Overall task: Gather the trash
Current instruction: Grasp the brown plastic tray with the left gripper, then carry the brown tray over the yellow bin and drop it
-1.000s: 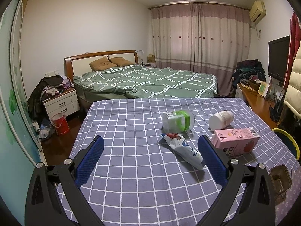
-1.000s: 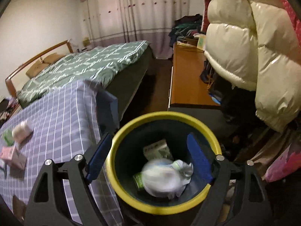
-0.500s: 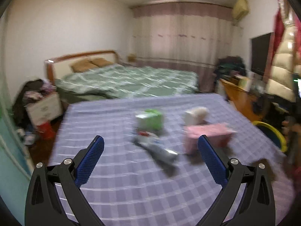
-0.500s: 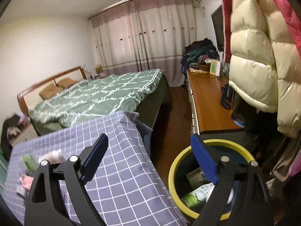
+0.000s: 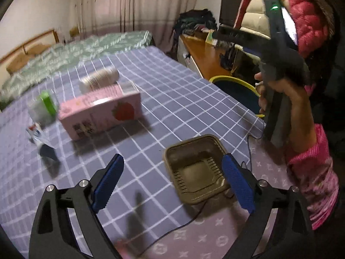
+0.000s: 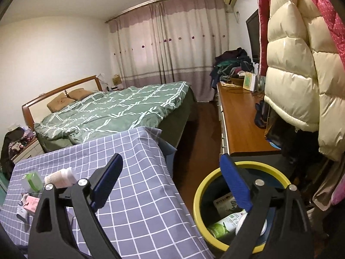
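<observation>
My left gripper (image 5: 172, 181) is closing but not yet pinching: the brown tray (image 5: 195, 169), empty, sits between the jaws toward the 3 o'clock pad, on the checked tablecloth (image 5: 172, 90). At 10 o'clock lie the pink carton (image 5: 100, 110), a white bottle (image 5: 99, 78), a green-banded jar (image 5: 43, 108) and a blurred pouch (image 5: 36, 131). My right gripper (image 6: 171, 183) is spread and opening, nothing between its jaws. The yellow-rimmed bin (image 6: 199, 194) is at its 4 o'clock, beside the table, holding a green bottle (image 6: 224, 223), a printed box (image 6: 225, 202) and something white I can't identify.
</observation>
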The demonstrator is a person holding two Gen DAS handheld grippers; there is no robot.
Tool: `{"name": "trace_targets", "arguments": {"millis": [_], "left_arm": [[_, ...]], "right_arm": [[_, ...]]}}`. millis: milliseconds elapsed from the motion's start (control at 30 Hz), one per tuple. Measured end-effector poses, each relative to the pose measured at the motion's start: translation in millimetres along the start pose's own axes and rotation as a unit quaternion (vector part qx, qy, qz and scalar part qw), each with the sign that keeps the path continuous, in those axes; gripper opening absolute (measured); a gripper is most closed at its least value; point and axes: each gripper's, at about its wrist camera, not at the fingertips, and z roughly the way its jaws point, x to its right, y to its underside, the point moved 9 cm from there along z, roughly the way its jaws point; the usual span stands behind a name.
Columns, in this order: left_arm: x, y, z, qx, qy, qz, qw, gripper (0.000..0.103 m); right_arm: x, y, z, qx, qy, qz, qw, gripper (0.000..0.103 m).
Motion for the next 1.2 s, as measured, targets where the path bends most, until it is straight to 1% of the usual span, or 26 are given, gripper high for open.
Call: {"name": "trace_targets", "arguments": {"millis": [100, 133, 267, 533, 700, 733, 767, 833, 967, 1067, 1200], "left_arm": [[12, -2, 10, -0.018, 0.013, -0.022, 0.9995, 0.092], [13, -2, 12, -0.019, 0.009, -0.025, 0.9994, 0.094], [15, -3, 23, -0.034, -0.003, -0.04, 0.9986, 0.094], [13, -1, 29, -0.05, -0.05, -0.043, 0.9966, 0.094], [13, 5, 39, -0.069, -0.054, -0.043, 0.9953, 0.094], [13, 6, 41, -0.07, -0.054, -0.042, 0.9952, 0.09], [13, 6, 42, -0.07, -0.054, -0.041, 0.9952, 0.081], [11, 6, 42, -0.068, -0.061, -0.037, 0.9951, 0.074], [11, 3, 41, -0.067, -0.053, -0.036, 0.9957, 0.073], [15, -5, 41, -0.063, -0.051, -0.027, 0.9963, 0.073], [22, -24, 41, -0.054, -0.05, -0.013, 0.9972, 0.073]], "right_arm": [[-2, 1, -1, 0.0, -0.006, 0.002, 1.0, 0.087], [-2, 1, -2, -0.001, -0.009, 0.003, 1.0, 0.087], [-3, 1, -2, -0.003, -0.014, 0.002, 1.0, 0.087], [-6, 0, -4, -0.003, -0.025, 0.005, 1.0, 0.087], [-4, -1, -3, -0.004, -0.028, 0.01, 1.0, 0.087], [-3, -1, -4, -0.004, -0.028, 0.011, 1.0, 0.087], [-3, -1, -5, -0.002, -0.029, 0.013, 0.999, 0.087], [-1, -2, -7, 0.001, -0.03, 0.016, 0.999, 0.087], [2, -4, -10, 0.005, -0.032, 0.024, 0.999, 0.087], [9, -8, -13, 0.012, -0.023, 0.028, 0.999, 0.087], [22, -12, -16, 0.005, -0.025, 0.039, 0.999, 0.087]]}}
